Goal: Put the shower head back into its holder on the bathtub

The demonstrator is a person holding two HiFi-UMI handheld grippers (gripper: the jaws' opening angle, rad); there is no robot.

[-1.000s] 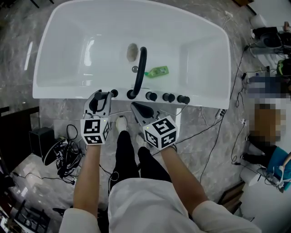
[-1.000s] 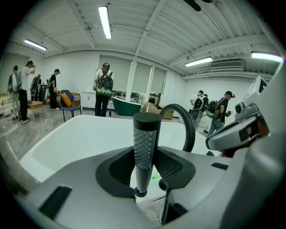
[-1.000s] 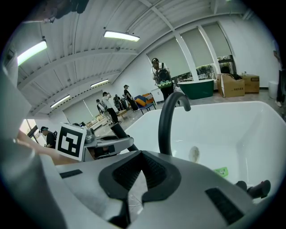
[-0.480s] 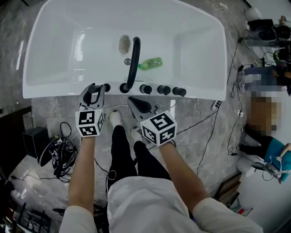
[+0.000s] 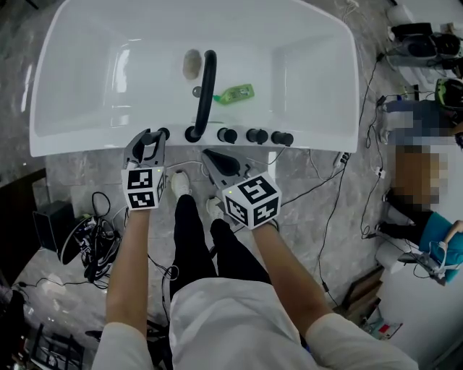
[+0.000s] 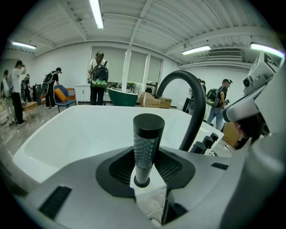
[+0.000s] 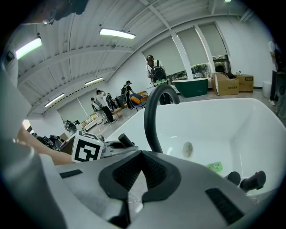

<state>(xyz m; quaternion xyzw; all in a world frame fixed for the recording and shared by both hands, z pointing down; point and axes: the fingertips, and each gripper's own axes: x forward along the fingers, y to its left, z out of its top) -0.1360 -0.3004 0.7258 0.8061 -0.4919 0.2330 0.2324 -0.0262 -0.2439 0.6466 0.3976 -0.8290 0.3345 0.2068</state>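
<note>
Insertion step: left gripper clamped on shower head, its base apparently at the holder on the bathtub's near rim. Right gripper closed, empty. Next: seat it fully, then release.

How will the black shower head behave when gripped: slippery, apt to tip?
The shower head looks rigid. Its dimpled side probably helps the left gripper hold it firmly. Tall and narrow, it may tilt if pushed near the top.

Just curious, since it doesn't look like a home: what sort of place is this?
Probably a big workshop or showroom hall: a freestanding bathtub amid loose floor cables, strip lights on an open ceiling, and people with backpacks standing around.
</note>
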